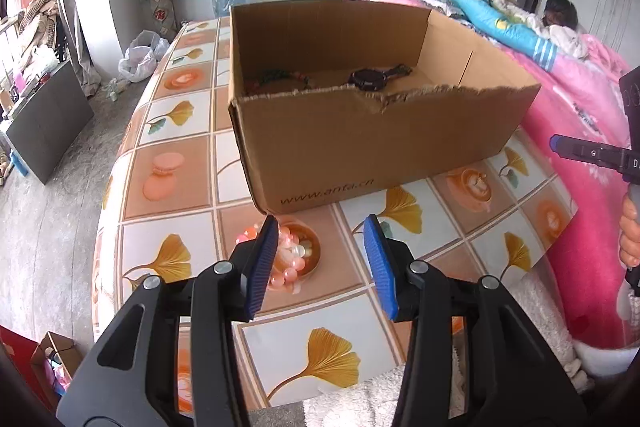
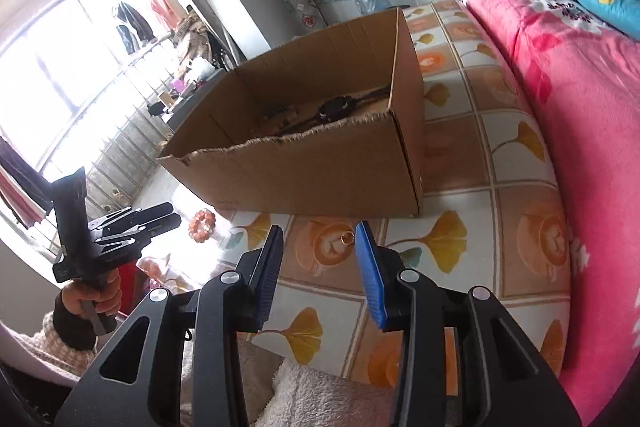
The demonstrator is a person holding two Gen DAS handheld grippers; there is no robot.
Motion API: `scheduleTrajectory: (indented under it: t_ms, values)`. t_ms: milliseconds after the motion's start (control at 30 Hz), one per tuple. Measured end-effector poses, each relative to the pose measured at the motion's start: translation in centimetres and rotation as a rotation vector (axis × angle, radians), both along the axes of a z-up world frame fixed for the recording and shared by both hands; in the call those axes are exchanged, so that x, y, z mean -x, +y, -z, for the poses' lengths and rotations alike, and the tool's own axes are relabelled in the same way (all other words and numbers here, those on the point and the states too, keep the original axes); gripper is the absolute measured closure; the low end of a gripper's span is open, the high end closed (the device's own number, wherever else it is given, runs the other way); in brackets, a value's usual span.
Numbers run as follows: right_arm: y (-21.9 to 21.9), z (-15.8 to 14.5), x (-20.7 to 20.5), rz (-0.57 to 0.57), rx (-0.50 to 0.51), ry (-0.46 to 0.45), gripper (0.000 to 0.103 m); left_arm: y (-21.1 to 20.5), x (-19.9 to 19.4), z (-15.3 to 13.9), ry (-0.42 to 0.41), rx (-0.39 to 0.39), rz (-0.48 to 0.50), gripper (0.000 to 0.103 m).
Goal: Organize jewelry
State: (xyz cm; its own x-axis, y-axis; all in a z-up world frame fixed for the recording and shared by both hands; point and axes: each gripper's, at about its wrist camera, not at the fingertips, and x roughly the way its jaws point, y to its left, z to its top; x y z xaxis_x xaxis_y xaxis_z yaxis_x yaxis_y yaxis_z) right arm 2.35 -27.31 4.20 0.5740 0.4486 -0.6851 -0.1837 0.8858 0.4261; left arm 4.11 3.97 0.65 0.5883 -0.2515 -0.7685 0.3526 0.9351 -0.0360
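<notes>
An open cardboard box (image 1: pixel 360 147) stands on the patterned tablecloth (image 1: pixel 168 131); it also shows in the right wrist view (image 2: pixel 320 179). Inside lie a black watch (image 1: pixel 370 79) and a dark beaded piece (image 1: pixel 280 77); the watch shows in the right wrist view too (image 2: pixel 334 107). A pink bead bracelet (image 1: pixel 290 259) lies on the cloth just in front of the box, partly behind my left gripper's left finger. My left gripper (image 1: pixel 322 263) is open and empty above it. My right gripper (image 2: pixel 318 267) is open, with a small gold ring (image 2: pixel 347 238) on the cloth between its fingertips. The bracelet (image 2: pixel 203 225) lies left of it.
A pink quilt (image 2: pixel 580 115) covers the bed to the right of the table. The table's left edge drops to the floor (image 1: pixel 48 219). A white fluffy sleeve (image 2: pixel 320 399) shows near the bottom. The other hand-held gripper (image 2: pixel 120 231) is at the left.
</notes>
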Motion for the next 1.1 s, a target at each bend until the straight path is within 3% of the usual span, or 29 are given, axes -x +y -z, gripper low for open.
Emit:
scheduleTrajectory:
  t_ms: [200, 267, 400, 533, 733, 833, 967, 1033, 1100]
  values:
    - [1.2, 2.9, -1.1, 0.050, 0.045, 0.073, 0.066, -0.3, -1.7, 3.5, 0.047, -0.079, -0.030, 0.062]
    - [1.0, 3.1, -1.1, 0.059, 0.026, 0.076, 0.066, -0.2, -2.2, 4.2, 0.068, -0.092, -0.038, 0.070]
    - [0.7, 3.2, -0.9, 0.072, 0.008, 0.074, 0.066, -0.3, -2.8, 4.8, 0.067, -0.090, -0.050, 0.075]
    - [0.5, 3.6, -1.1, 0.078, 0.001, 0.082, 0.066, -0.8, -2.7, 4.8, 0.057, -0.077, -0.037, 0.094]
    - [0.6, 4.1, -1.4, 0.085, 0.001, 0.097, 0.066, -4.0, -1.7, 4.7, 0.073, -0.039, 0.067, 0.095]
    - [1.0, 4.3, -1.7, 0.091, 0.045, 0.098, 0.066, -6.3, -1.1, 4.9, 0.077, -0.036, 0.121, 0.095]
    - [2.3, 4.4, -2.0, 0.104, 0.179, 0.086, 0.064, -8.8, -0.4, 5.1, 0.051, -0.082, 0.154, 0.095]
    - [2.8, 4.4, -1.9, 0.120, 0.240, 0.077, 0.049, -9.1, -0.2, 5.2, 0.045, -0.091, 0.154, 0.095]
    - [3.1, 4.4, -1.8, 0.133, 0.287, 0.065, 0.043, -9.3, -0.3, 5.1, 0.050, -0.090, 0.146, 0.095]
